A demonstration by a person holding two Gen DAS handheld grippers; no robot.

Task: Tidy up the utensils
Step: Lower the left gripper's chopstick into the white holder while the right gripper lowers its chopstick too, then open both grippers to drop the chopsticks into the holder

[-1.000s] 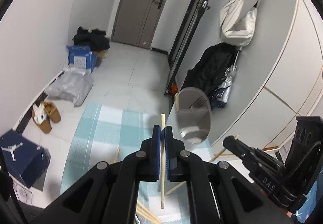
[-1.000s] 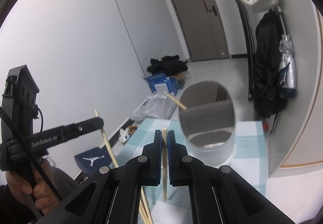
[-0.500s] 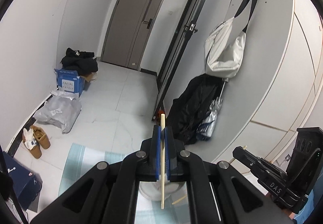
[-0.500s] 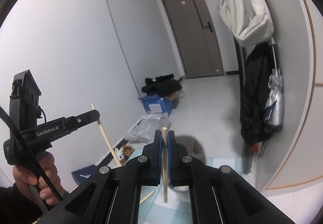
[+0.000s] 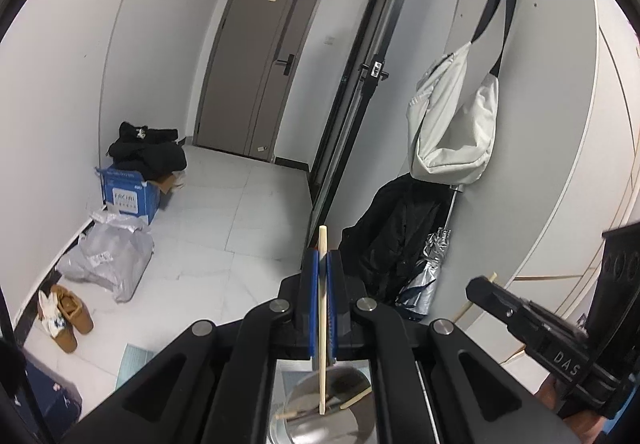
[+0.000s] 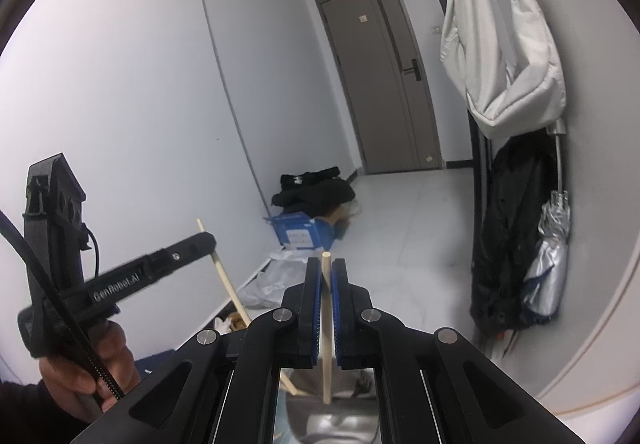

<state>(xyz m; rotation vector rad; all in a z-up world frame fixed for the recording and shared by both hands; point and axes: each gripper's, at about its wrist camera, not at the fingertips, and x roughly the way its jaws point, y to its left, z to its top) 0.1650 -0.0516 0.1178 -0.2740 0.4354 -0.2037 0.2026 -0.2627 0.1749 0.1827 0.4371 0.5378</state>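
1. Grey door (image 5: 260, 68) closing a white-tiled hallway (image 5: 224, 212); white bag (image 5: 452, 124) hung on wall.
2. Left gripper (image 5: 322, 296) clamped on upright chopstick (image 5: 322, 324) above metal holder (image 5: 332, 404).
3. Right gripper (image 6: 327, 308) pinching second chopstick (image 6: 327, 328); hand (image 6: 86, 376) seen only from right.

Below the left gripper (image 5: 322, 276), the mouth of a grey utensil holder (image 5: 344, 410) was left partly open, though several utensils already lay slanted across it. A chopstick (image 5: 323, 320) was clamped upright between the jaws, its lower end over that opening. Just to the right, the right gripper (image 5: 492, 294) with a second chopstick (image 6: 327, 324) was held close, so the room between them was narrowed. On the right, passage was bounded by a wall hung with a white bag (image 5: 452, 124), a black coat (image 5: 396, 240) and a folded umbrella (image 5: 428, 272).
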